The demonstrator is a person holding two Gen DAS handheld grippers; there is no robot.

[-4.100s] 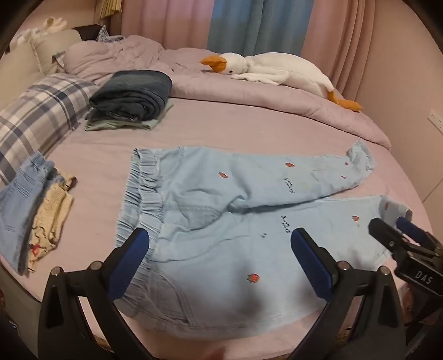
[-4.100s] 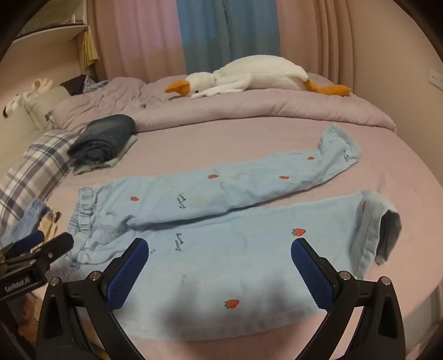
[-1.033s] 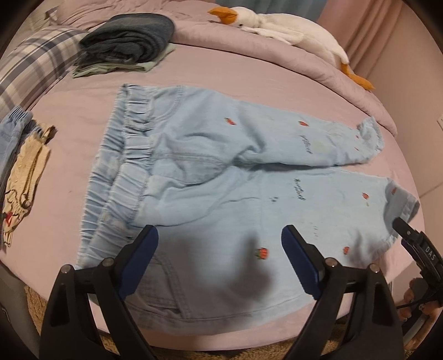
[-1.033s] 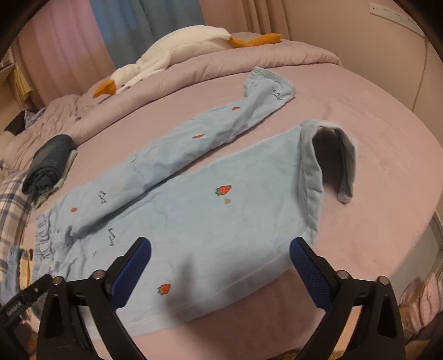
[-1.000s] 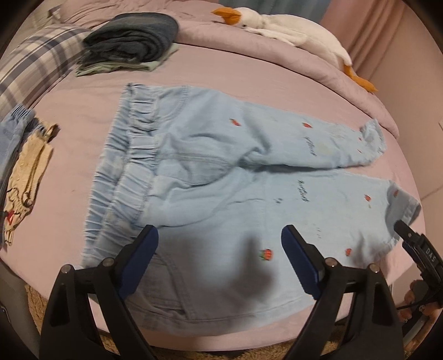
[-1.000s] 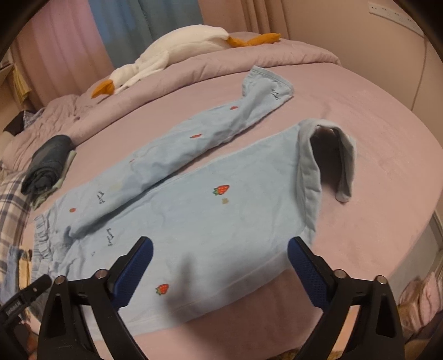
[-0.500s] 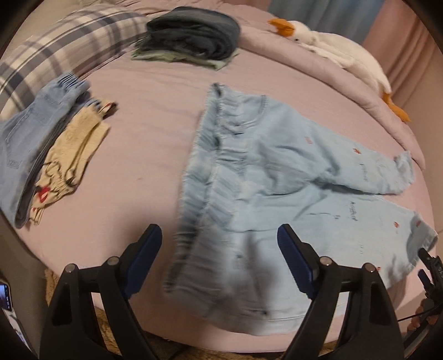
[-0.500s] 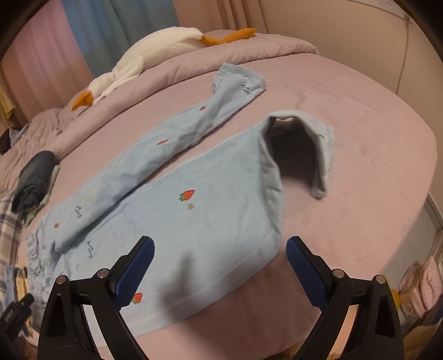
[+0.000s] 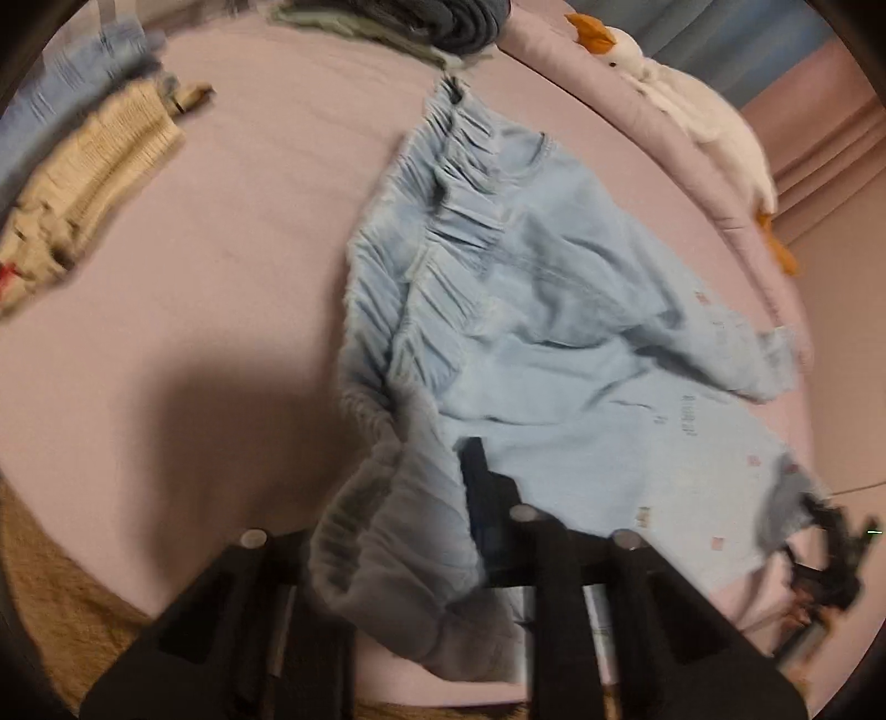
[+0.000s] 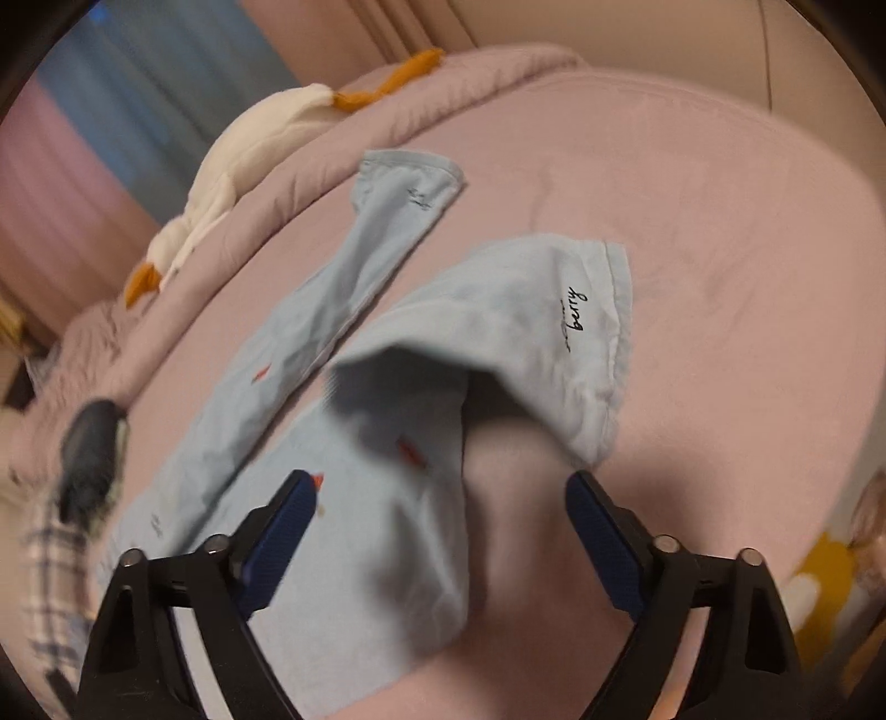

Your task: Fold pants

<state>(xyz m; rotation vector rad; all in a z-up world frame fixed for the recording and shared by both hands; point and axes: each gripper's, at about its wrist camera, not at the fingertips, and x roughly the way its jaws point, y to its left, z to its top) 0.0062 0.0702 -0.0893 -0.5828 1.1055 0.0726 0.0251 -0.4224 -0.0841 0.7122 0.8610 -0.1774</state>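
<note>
Left wrist: left gripper [image 9: 443,531] clamped on pants [image 9: 554,332] waistband; right gripper [image 10: 437,531] agape over near hem. Soft, light, floppy; best pinched at edges.

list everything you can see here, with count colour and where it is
pants: 1, light blue with red strawberries, spread on the bed, waistband corner lifted
bed: 1, pink sheet, under everything
goose plush: 1, white and orange, far edge on the quilt
folded clothes: 1 stack, dark blue over green, far side
knit garment: 1, beige, left of the pants
curtains: pink and blue, behind the bed
left gripper: shut on the waistband
right gripper: open, over the near leg's hem
</note>
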